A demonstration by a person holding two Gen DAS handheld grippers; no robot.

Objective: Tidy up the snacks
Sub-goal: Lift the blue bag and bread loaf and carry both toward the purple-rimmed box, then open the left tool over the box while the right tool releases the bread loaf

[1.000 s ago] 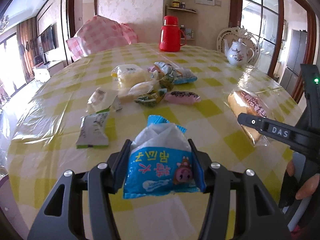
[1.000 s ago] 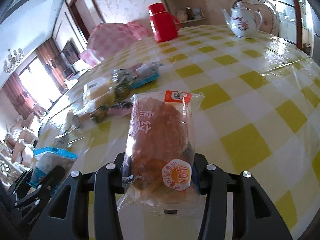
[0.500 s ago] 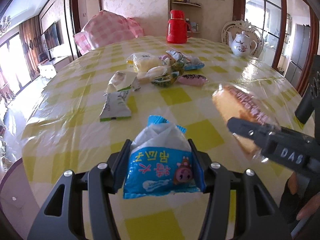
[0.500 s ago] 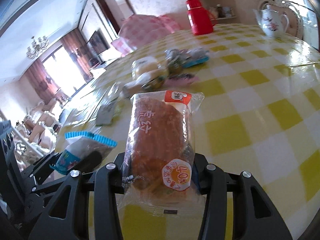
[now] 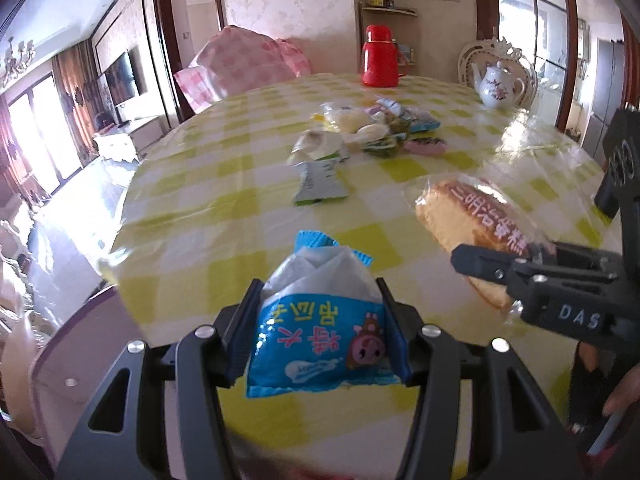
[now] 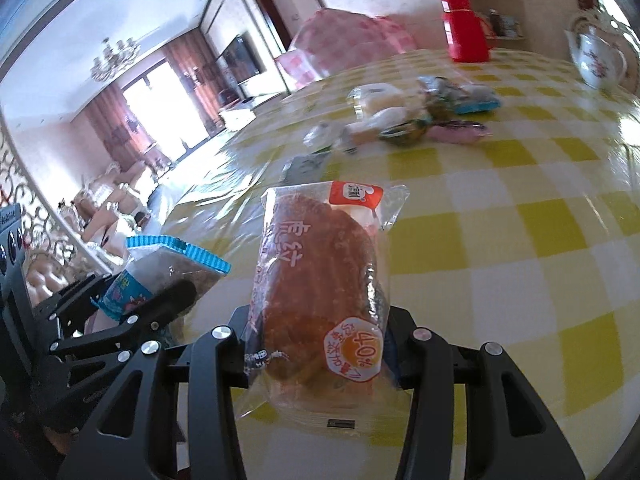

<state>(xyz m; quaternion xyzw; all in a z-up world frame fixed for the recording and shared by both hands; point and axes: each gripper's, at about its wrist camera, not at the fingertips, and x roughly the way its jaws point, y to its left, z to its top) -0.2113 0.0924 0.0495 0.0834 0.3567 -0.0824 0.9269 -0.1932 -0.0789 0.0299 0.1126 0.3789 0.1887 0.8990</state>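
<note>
Both grippers have drawn back from the snack pile, left gripper pinching a blue packet, right gripper pinching bread, mid-carry; next, a drop spot.

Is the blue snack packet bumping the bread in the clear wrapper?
Apart. The left wrist view shows checked tablecloth between the blue snack packet and the clear-wrapped bread.

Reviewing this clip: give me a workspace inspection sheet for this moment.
Surface: table under a yellow-checked glossy cloth.
Job's things: blue snack packet and bread packet, both held; snack pile mid-table; green-white sachet apart from it.
Clutter: red thermos, white teapot at the far edge.
Grippers: left gripper shut on the blue packet; right gripper shut on the bread.
Cables: nothing seen.
Surroundings: pink checked cover, living room beyond.
</note>
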